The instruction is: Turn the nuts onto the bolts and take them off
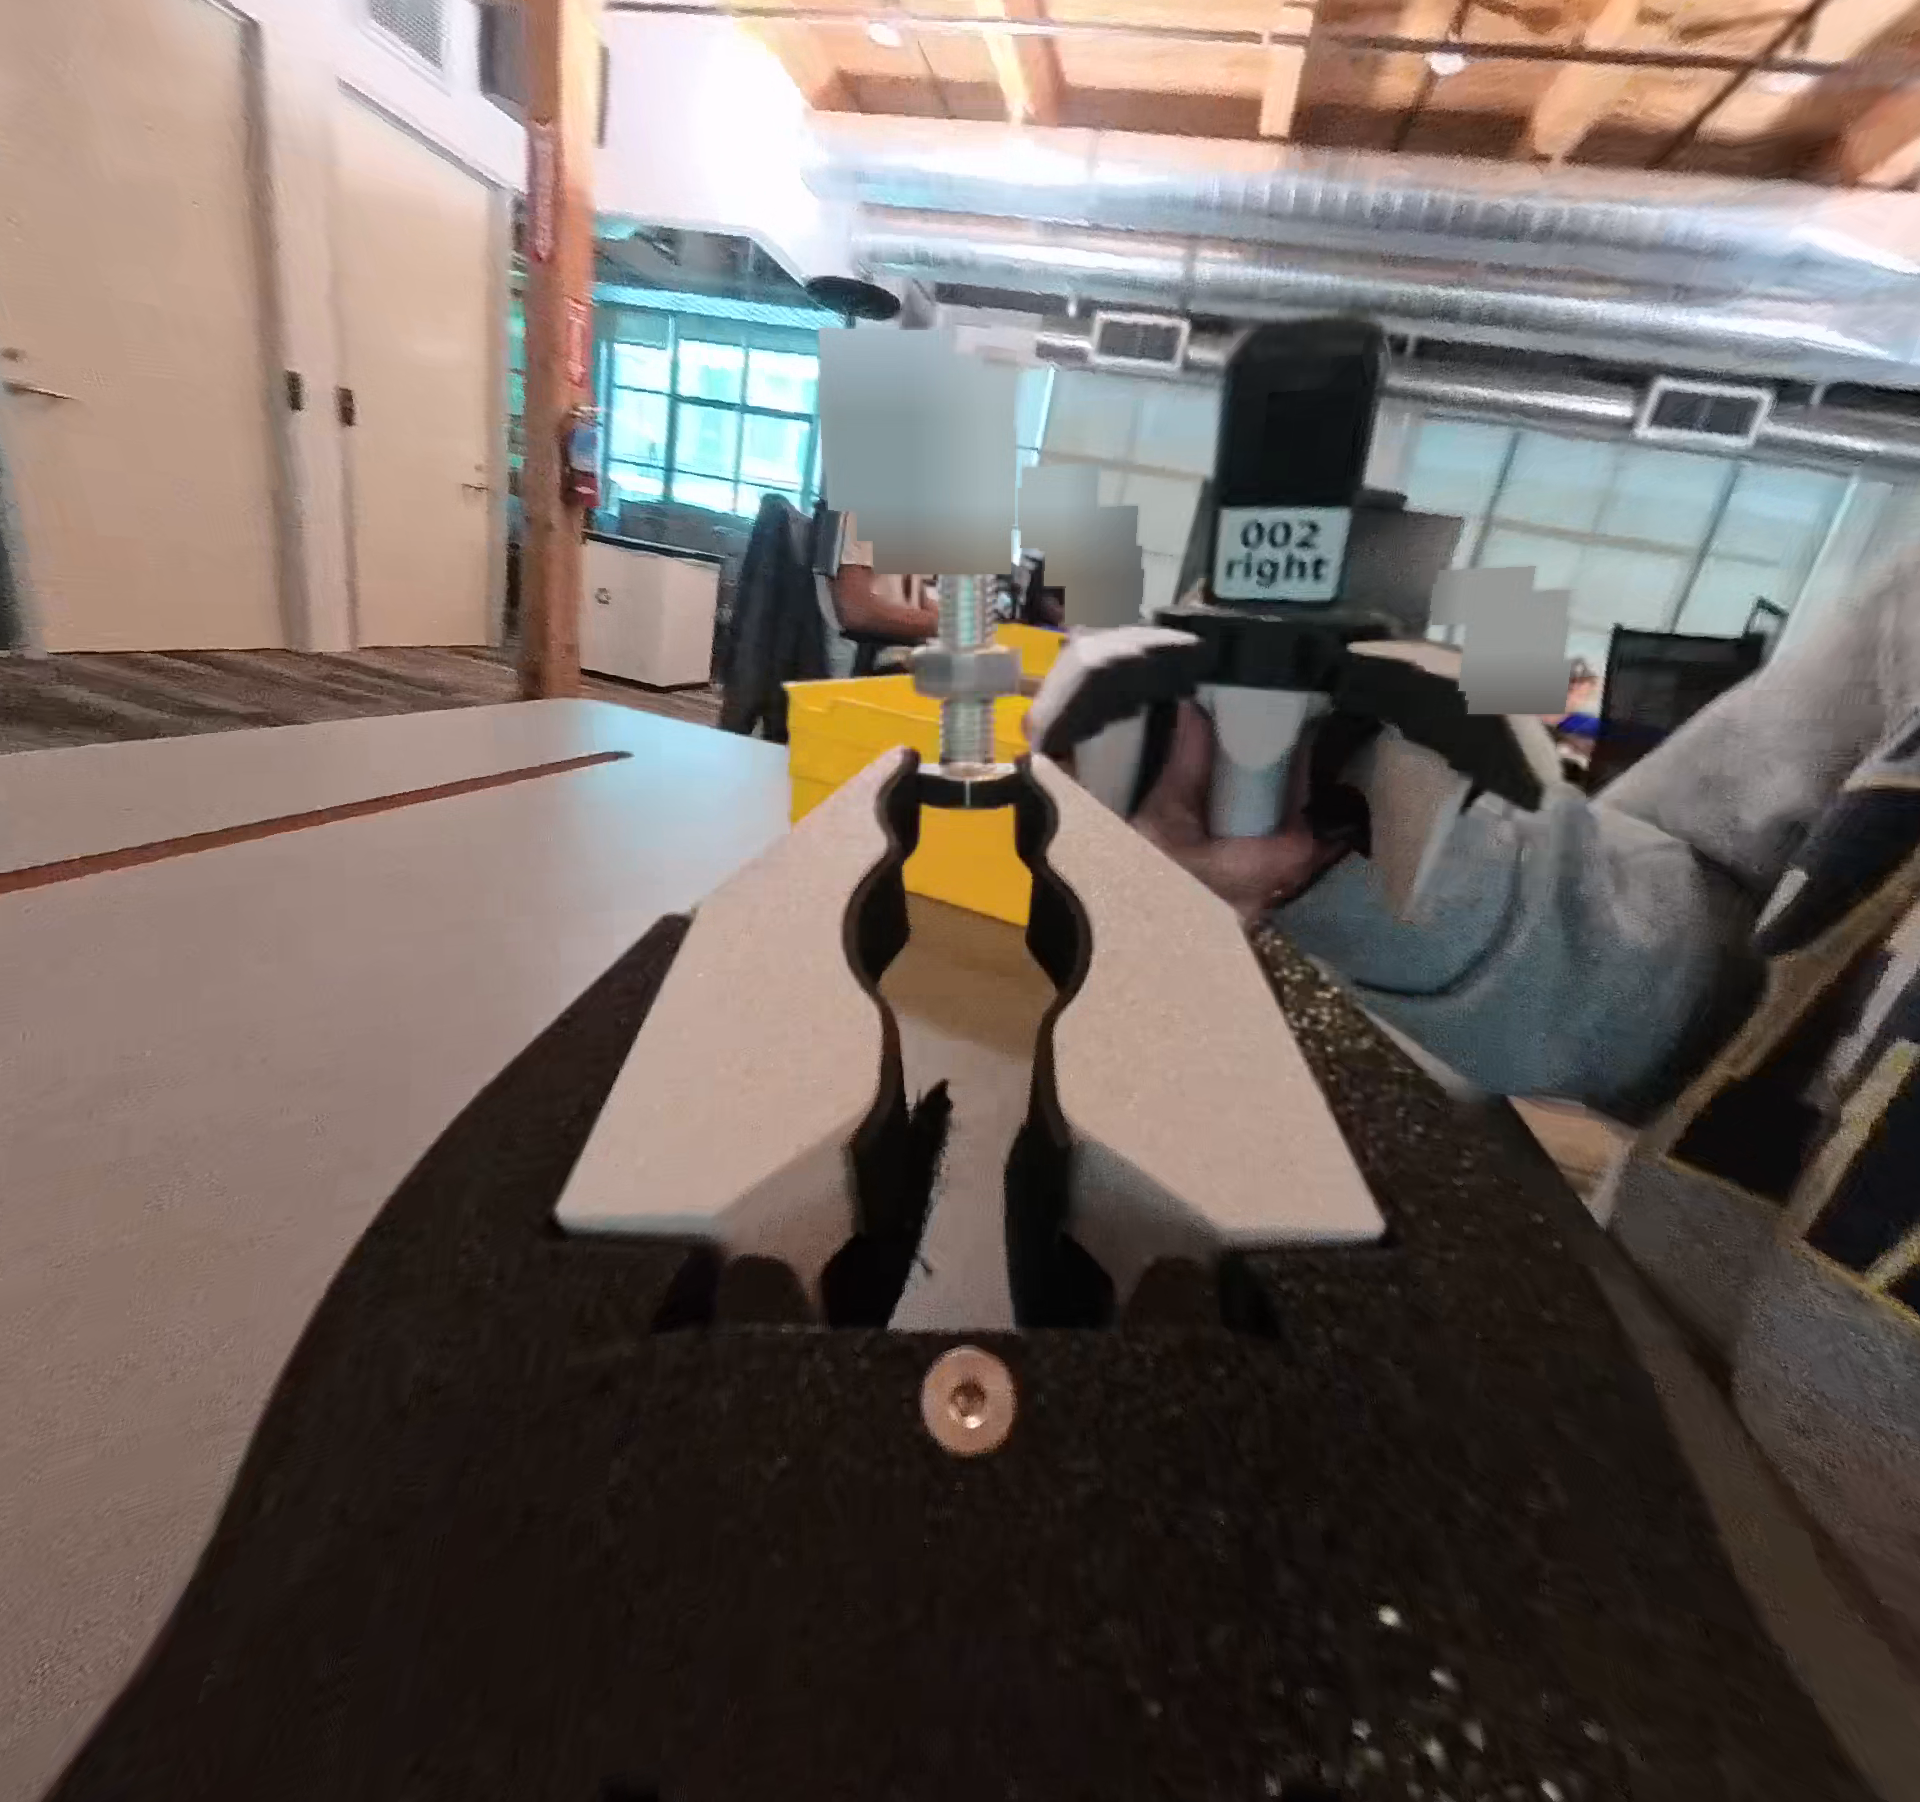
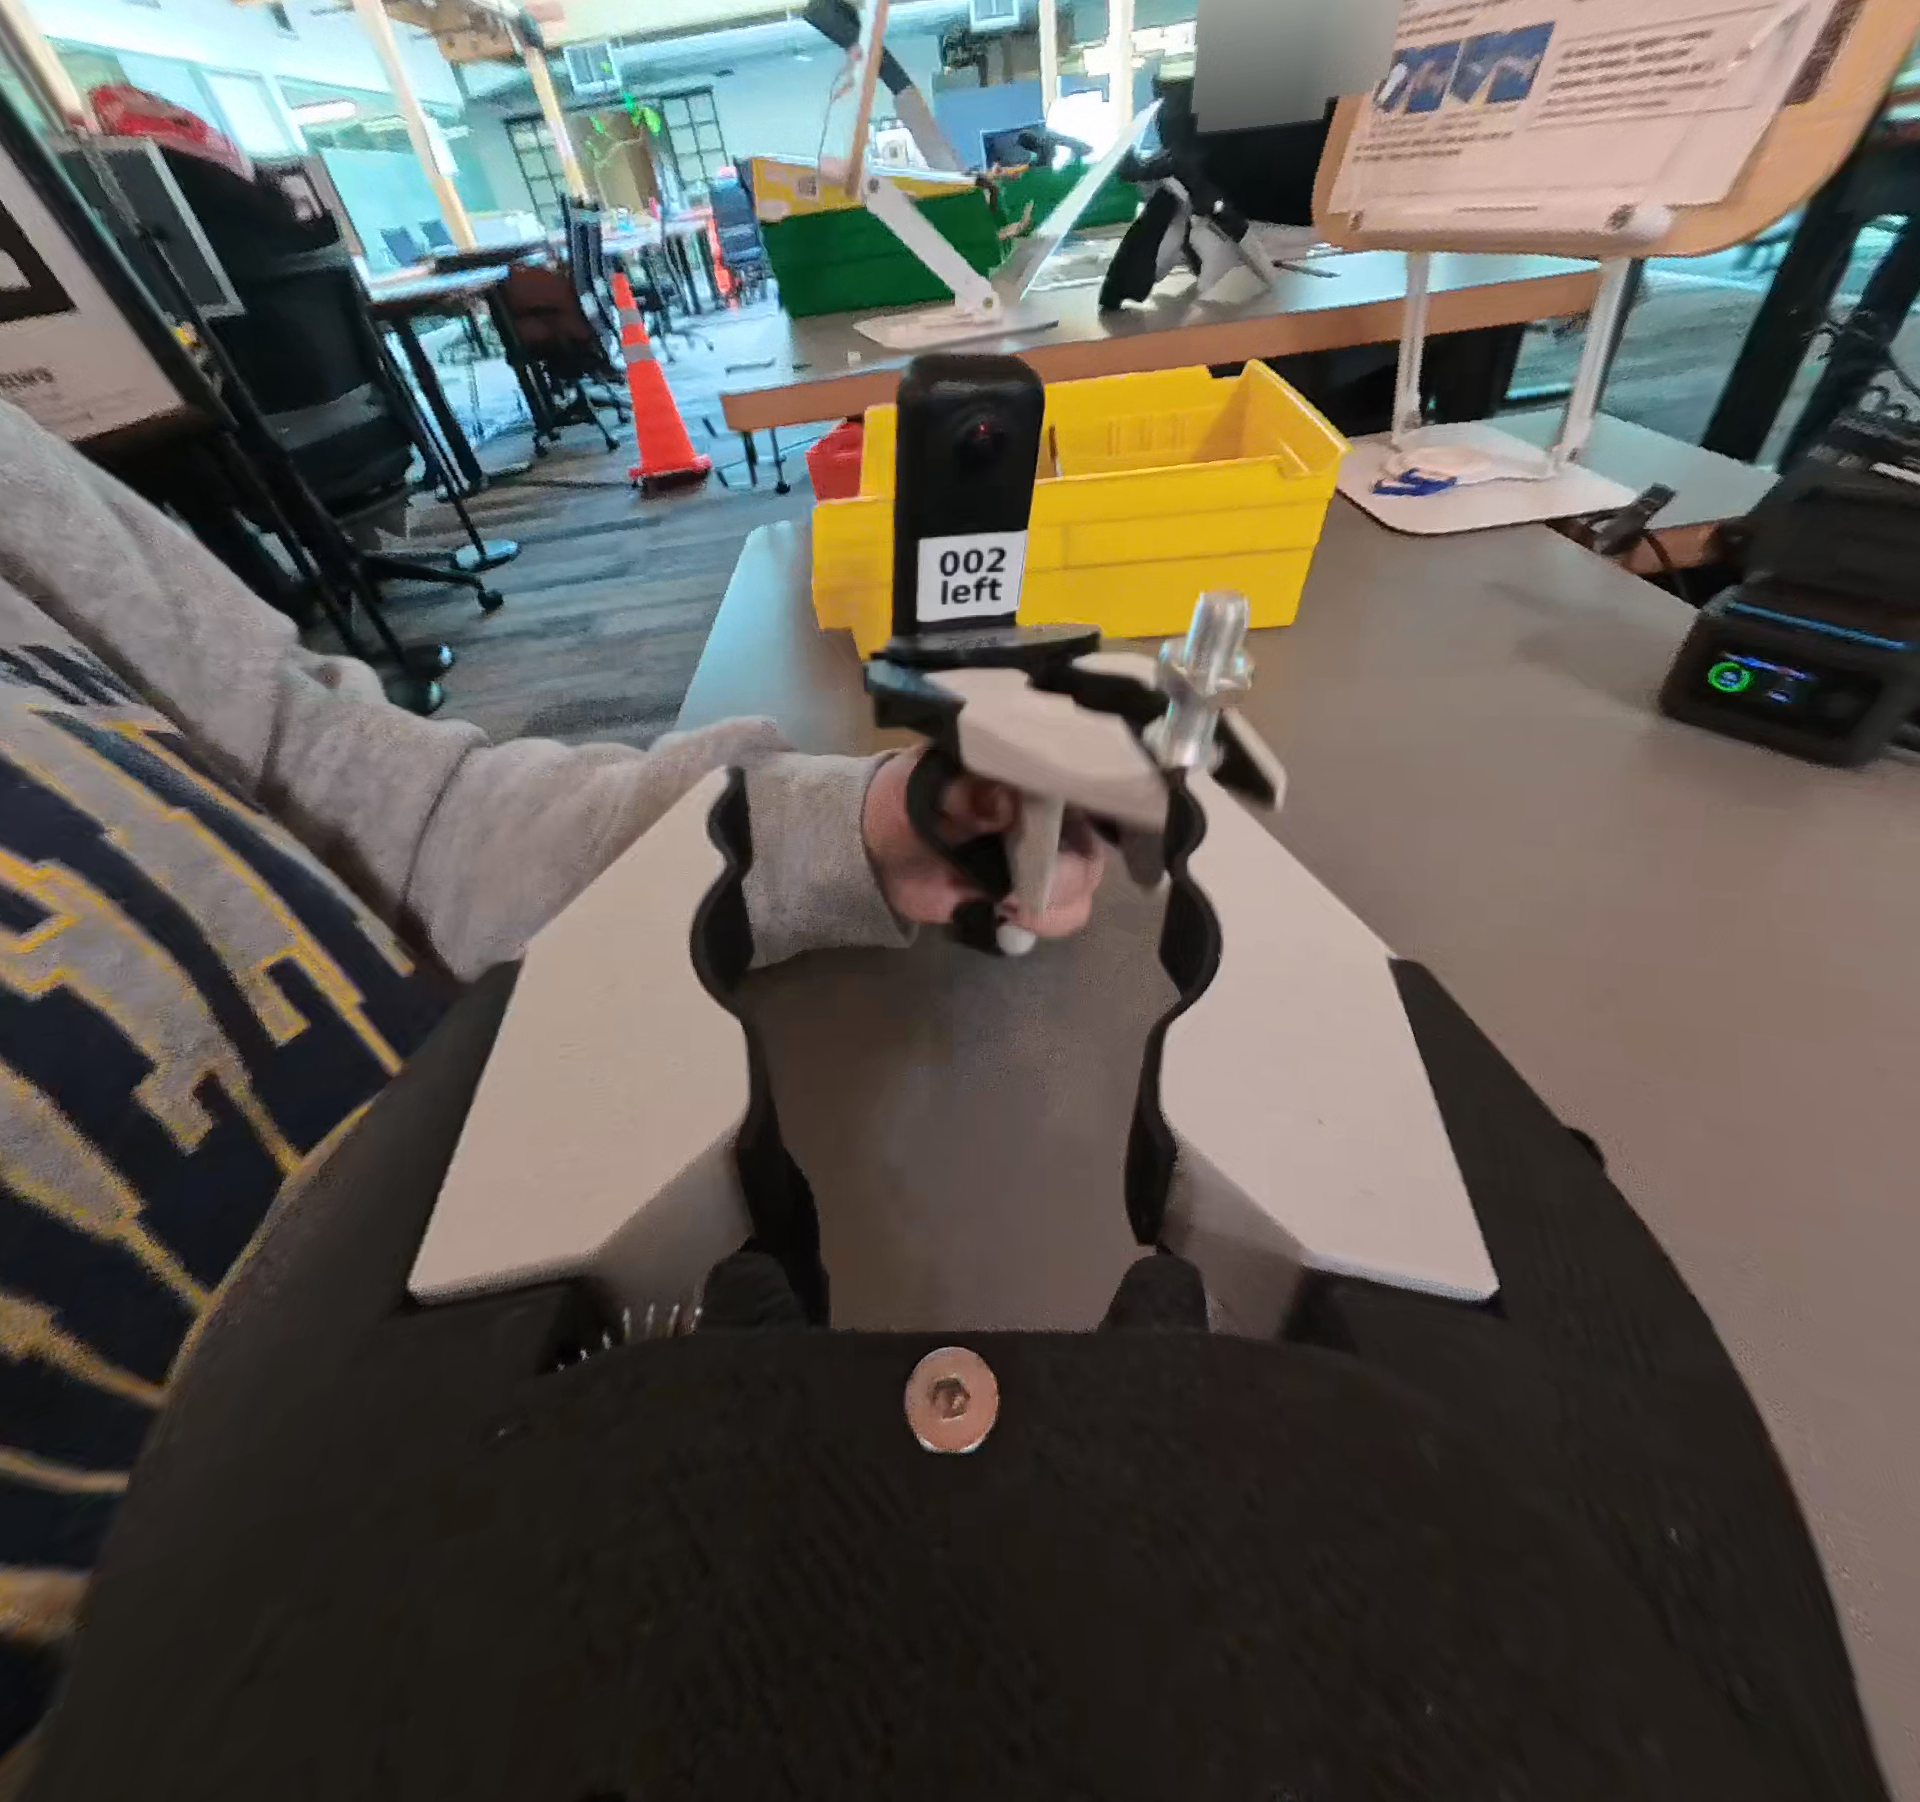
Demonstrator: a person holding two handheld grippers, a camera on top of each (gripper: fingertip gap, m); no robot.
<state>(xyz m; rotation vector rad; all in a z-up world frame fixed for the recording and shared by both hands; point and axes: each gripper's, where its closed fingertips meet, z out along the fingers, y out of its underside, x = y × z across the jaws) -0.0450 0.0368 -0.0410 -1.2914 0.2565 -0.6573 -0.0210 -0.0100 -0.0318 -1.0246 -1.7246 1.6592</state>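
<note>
My left gripper (image 1: 966, 784) is shut on the head of a silver bolt (image 1: 964, 609), which stands upright above the fingertips. A hex nut (image 1: 961, 672) sits about halfway down its thread. In the right wrist view the same left gripper (image 2: 1184, 765) holds the bolt (image 2: 1216, 620) with the nut (image 2: 1200, 677) on it, tilted slightly right. My right gripper (image 2: 961, 817) is open and empty, its fingers wide apart, just short of the left gripper. It also shows in the left wrist view (image 1: 1278, 755), to the right of the bolt and apart from it.
A yellow bin (image 2: 1143, 526) stands on the grey table (image 2: 1507, 921) behind the grippers, with a red bin (image 2: 836, 459) behind it. A black device with a small screen (image 2: 1787, 682) sits at the right. A board on a white stand (image 2: 1558, 90) is at the back right.
</note>
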